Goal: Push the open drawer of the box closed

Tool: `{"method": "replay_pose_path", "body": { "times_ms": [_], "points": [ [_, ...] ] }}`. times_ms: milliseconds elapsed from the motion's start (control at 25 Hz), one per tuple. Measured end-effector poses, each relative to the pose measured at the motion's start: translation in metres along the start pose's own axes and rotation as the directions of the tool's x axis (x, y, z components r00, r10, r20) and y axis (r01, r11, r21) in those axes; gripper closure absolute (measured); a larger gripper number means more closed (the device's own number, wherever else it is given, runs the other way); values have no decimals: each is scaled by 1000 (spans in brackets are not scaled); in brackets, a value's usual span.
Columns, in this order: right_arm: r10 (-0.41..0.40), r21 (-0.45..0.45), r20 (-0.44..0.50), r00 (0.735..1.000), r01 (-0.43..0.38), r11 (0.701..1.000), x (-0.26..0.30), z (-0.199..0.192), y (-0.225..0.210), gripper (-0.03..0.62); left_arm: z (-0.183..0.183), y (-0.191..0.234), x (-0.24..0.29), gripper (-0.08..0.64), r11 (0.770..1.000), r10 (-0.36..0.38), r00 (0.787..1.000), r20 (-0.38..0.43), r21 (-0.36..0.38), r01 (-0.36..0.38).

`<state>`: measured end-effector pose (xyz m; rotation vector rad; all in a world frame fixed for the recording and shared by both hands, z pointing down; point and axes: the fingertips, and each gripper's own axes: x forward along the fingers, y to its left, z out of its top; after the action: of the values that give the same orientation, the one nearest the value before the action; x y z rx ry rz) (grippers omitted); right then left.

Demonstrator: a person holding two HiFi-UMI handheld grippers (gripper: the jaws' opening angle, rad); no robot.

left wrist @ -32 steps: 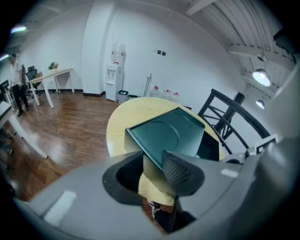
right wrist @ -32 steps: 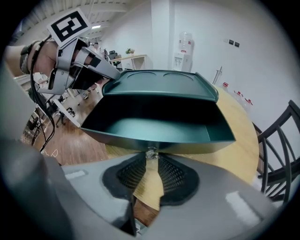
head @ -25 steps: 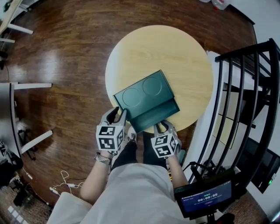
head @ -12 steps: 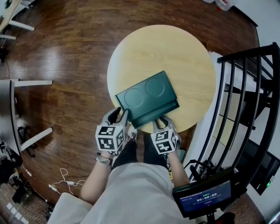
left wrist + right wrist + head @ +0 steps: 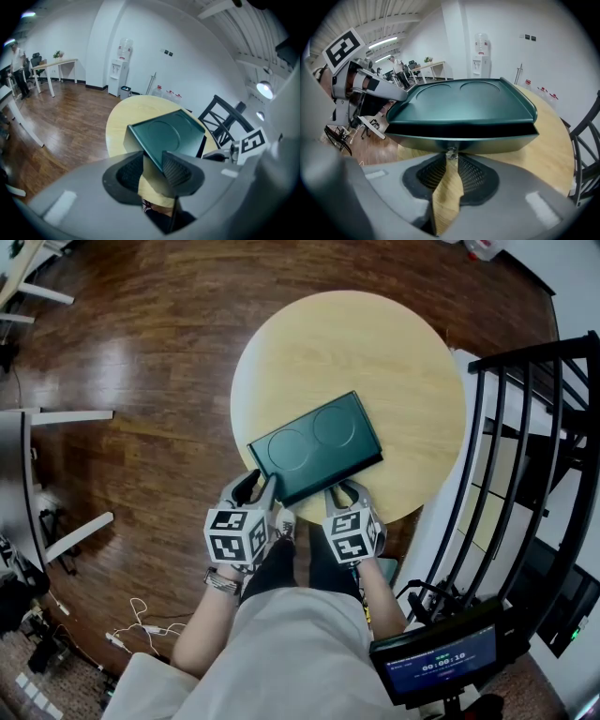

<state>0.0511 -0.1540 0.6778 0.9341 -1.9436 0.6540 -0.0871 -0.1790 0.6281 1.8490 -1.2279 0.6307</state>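
A dark green flat box with two round dents in its lid lies on the round wooden table. Its drawer front faces me and stands almost flush with the box, a thin dark slot showing above it. My right gripper is at that front, jaws shut on the small metal knob at its middle. My left gripper is at the box's near left corner. That corner sits between the pads, and the jaws are shut on it.
The box lies near the table's front edge, close to my knees. A black metal chair frame stands to the right, with a small screen below it. White table legs are on the wooden floor at the left.
The drawer has slid from well open to nearly closed. My right gripper moved toward the box with it. The left gripper stayed at the corner.
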Motion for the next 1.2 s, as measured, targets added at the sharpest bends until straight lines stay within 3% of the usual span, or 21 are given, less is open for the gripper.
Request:
{"method": "replay_pose_path", "body": {
  "times_ms": [1200],
  "points": [
    [-18,-10,17,1000,18,1000,14,18,-8,506,2,-2,6,413,999,11,1000,-12,51,-10]
  ]
}}
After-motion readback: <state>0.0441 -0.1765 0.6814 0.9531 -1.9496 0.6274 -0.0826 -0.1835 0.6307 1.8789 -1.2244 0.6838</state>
